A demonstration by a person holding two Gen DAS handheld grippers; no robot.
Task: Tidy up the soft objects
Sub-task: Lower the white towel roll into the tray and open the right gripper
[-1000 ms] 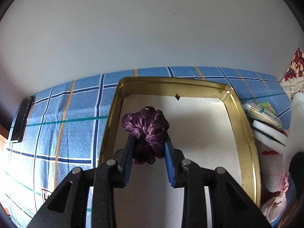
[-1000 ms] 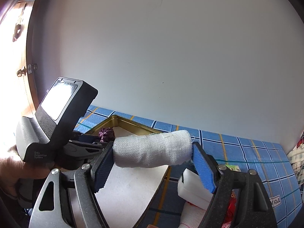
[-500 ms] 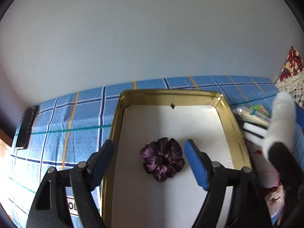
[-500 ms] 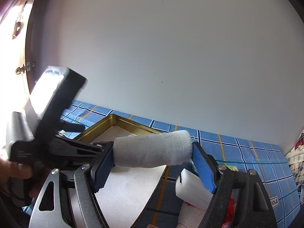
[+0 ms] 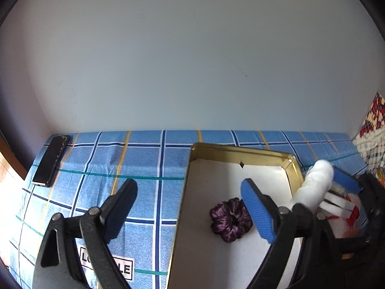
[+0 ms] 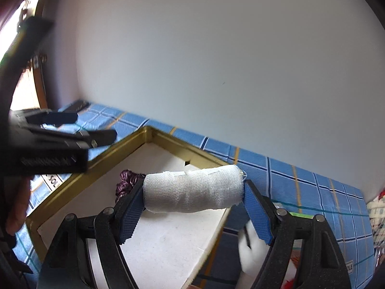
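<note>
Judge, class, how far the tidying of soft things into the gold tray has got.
Done: the purple scrunchie lies in the gold tray, and the left gripper is opening, with nothing between its fingers. In hand: the right gripper clamps the white gauze roll over the tray. Left: setting it down.

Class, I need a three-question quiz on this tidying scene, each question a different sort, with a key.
1. True or false: the purple scrunchie lies inside the gold-rimmed tray.
2. What does the right claw hold? A) a phone B) a white gauze roll C) nothing
3. Fill in: the left claw has ____ between its pads.

Key: 1 true; 2 B; 3 nothing. Its jaws are opening, and the scrunchie lies on the tray floor beyond the blue pad, not between the pads.
</note>
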